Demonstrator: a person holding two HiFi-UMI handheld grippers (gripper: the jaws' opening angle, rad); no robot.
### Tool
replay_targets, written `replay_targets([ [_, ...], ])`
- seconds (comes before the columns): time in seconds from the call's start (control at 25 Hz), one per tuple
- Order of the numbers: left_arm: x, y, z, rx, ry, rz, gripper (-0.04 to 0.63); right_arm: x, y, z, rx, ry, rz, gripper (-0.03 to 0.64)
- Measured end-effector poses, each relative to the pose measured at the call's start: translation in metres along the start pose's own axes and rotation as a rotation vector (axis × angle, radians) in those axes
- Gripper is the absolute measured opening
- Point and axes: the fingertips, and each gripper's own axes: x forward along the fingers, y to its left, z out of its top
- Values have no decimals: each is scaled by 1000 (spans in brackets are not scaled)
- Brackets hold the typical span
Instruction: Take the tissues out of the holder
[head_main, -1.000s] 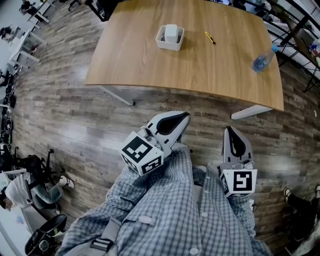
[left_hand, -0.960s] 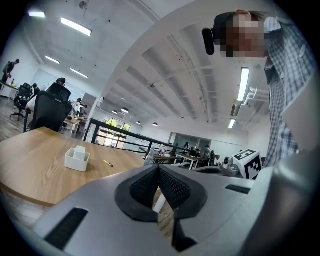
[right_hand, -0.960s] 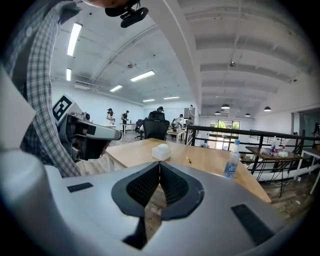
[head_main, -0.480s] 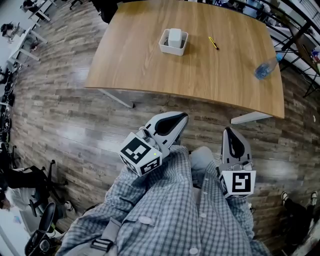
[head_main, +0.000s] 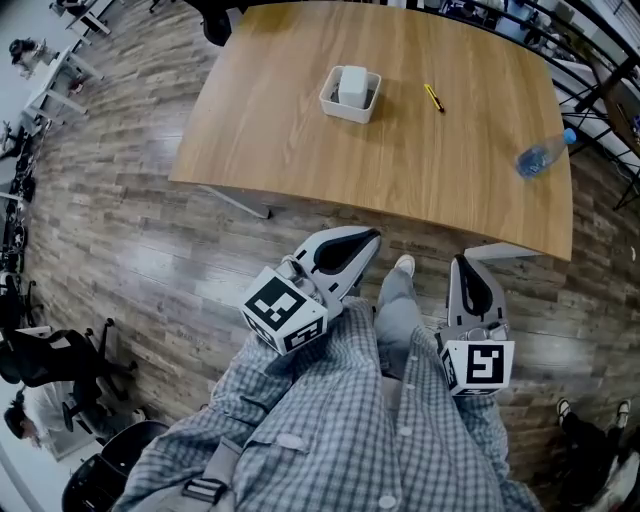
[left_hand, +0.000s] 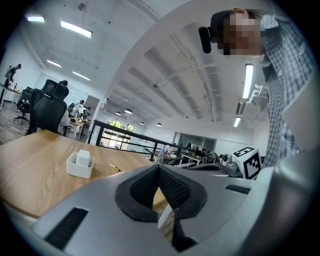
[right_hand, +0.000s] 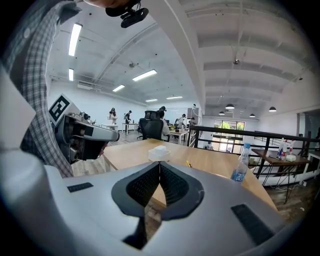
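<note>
A white holder (head_main: 349, 103) with a white pack of tissues (head_main: 352, 84) standing in it sits on the far part of the wooden table (head_main: 290, 140). The holder also shows small in the left gripper view (left_hand: 80, 165) and the right gripper view (right_hand: 159, 154). My left gripper (head_main: 372, 238) is shut and empty, held over the floor short of the table's near edge. My right gripper (head_main: 462, 262) is shut too, with nothing in it, beside the left one and equally far from the holder.
A yellow pen (head_main: 433, 97) lies right of the holder. A clear water bottle (head_main: 543, 157) lies near the table's right edge. A person's leg and shoe (head_main: 403, 267) step between the grippers. Office chairs (head_main: 60, 355) stand at the far left on the wood floor.
The table has come nearer in the head view as I walk towards it. A leg and shoe have swung forward between the grippers. Both grippers stay shut.
</note>
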Motion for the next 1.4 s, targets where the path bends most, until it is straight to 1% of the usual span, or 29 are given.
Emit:
replay_targets([
  [0.2,31,17,7,-8,-5,31,6,26,-32,6,-26,-6,24,11],
  [0.4,64,32,17,-9,-6,55,6,55,-67,5,-14,-4,44,12],
  [0.56,89,42,29,-24,-25,87,6,77,-92,9,-9,-11,78,12],
  [0.76,115,57,40,-18,-21,136,6,99,-119,19,-16,-12,114,12],
  [0.88,129,68,45,-18,-28,165,6,110,-136,22,-37,-24,137,11],
  [1.0,142,75,53,1,-33,191,6,118,-155,25,-10,-32,130,11],
  [1.16,151,76,67,42,-25,223,6,122,-168,28,2,-34,149,11],
  [1.4,157,88,72,35,-17,253,6,140,-173,28,15,-27,181,12],
])
